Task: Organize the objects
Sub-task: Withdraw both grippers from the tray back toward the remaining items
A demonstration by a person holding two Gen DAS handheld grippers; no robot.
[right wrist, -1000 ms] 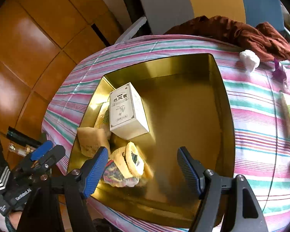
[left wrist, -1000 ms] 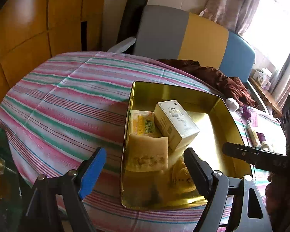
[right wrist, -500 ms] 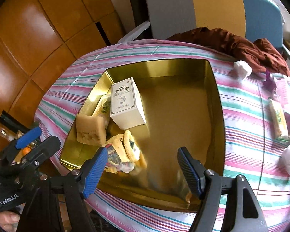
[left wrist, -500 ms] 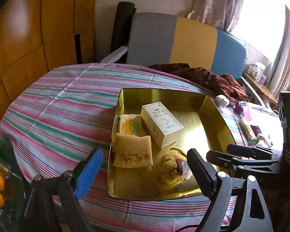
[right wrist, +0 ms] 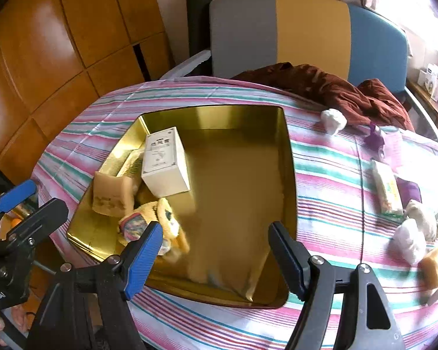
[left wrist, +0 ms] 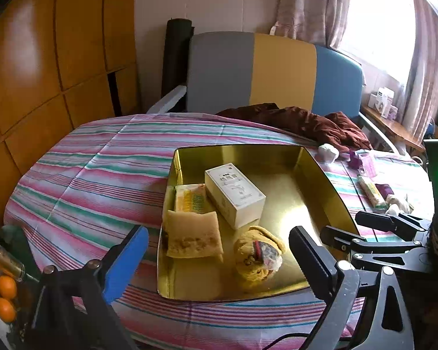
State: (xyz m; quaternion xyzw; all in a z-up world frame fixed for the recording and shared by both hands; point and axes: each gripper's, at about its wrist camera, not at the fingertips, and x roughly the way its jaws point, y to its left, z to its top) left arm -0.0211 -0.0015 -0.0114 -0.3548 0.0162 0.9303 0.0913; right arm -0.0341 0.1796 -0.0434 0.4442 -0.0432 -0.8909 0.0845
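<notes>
A round table under a pink, green and white striped cloth [left wrist: 102,180] holds a shallow gold tray [right wrist: 289,175]. At the tray's left end sit a white carton [left wrist: 233,195], a yellow-green packet [left wrist: 191,199], a beige wrapped slab [left wrist: 192,234] and a crumpled yellow snack bag [left wrist: 260,258]. More small items, including a long packet [right wrist: 387,188] and white wads [right wrist: 408,240], lie loose on the cloth right of the tray. The left gripper [left wrist: 219,258] hovers above the tray's near edge, jaws opening, nothing between them. The right gripper [right wrist: 216,250] hangs open and empty. A low reach toward the loose items risks clipping the tray rim and shifting it.
</notes>
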